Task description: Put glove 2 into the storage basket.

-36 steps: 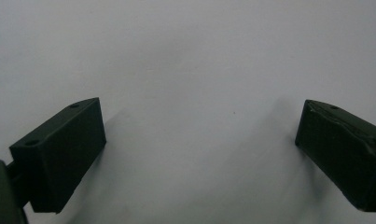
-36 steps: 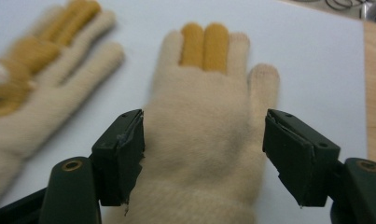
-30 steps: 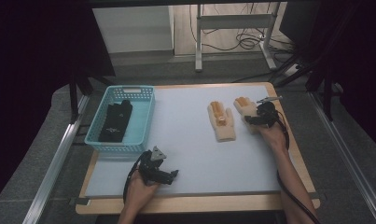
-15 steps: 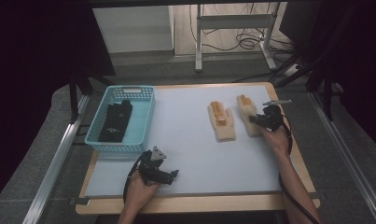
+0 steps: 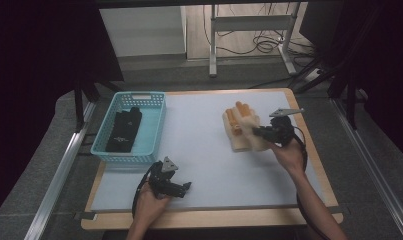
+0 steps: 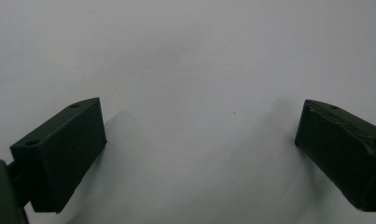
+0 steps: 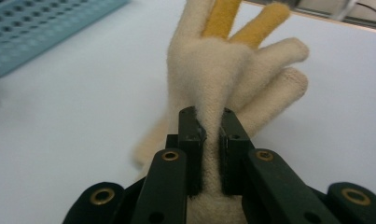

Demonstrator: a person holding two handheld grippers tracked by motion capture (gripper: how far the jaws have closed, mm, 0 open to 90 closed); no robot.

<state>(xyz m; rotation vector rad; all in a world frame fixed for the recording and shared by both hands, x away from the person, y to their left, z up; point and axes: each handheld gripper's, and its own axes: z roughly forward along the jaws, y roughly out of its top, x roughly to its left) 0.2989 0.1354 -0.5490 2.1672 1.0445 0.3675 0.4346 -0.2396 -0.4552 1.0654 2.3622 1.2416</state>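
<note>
With its jaws just closed, the right tongs (image 7: 208, 122) pinch a glove (image 7: 223, 70) for lifting; beside the basket (image 5: 102, 146), the left tongs (image 6: 199, 154) rest spread.

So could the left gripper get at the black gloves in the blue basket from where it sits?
Probably yes: the left gripper is open and empty, the black gloves lie uncovered in the open-topped blue basket, with only bare mat between.

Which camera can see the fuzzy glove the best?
The right gripper view: the cream glove is close and sharp, pinched in the right claw. In the high view the glove looks small and blurry, over another glove. The left gripper view looks at the white table.
</note>
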